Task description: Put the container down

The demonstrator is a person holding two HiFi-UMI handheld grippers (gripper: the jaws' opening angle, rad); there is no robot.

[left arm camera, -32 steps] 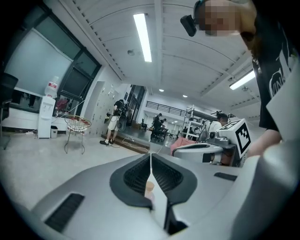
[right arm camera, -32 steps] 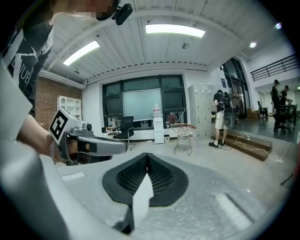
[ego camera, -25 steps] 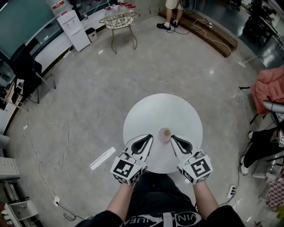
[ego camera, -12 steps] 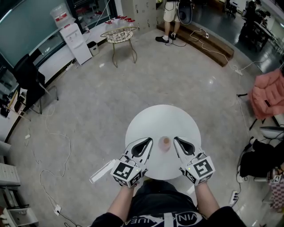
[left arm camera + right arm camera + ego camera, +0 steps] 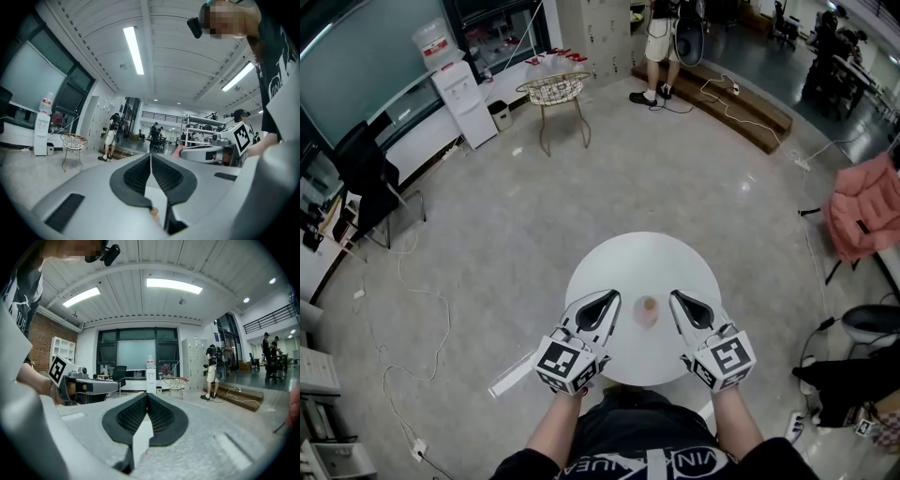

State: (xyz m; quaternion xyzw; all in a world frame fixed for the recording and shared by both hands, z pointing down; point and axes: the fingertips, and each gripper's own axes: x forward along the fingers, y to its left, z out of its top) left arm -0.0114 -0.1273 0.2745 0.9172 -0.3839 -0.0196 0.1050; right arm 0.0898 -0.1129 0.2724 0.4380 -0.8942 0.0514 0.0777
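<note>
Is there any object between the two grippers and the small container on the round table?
Nothing visible stands in the way. The small container stands alone on the round white table, between the left gripper and the right gripper. Both are shut and empty, and only bare tabletop shows between it and each.

Holds left gripper (image 5: 612,297) and right gripper (image 5: 675,297) side by side and apart on bare forearms (image 5: 553,429) reaching forward from the torso (image 5: 642,441), both pointing ahead and converging slightly toward each other, jaws of each fully closed together, marker cubes (image 5: 565,362) facing up at the rear.
</note>
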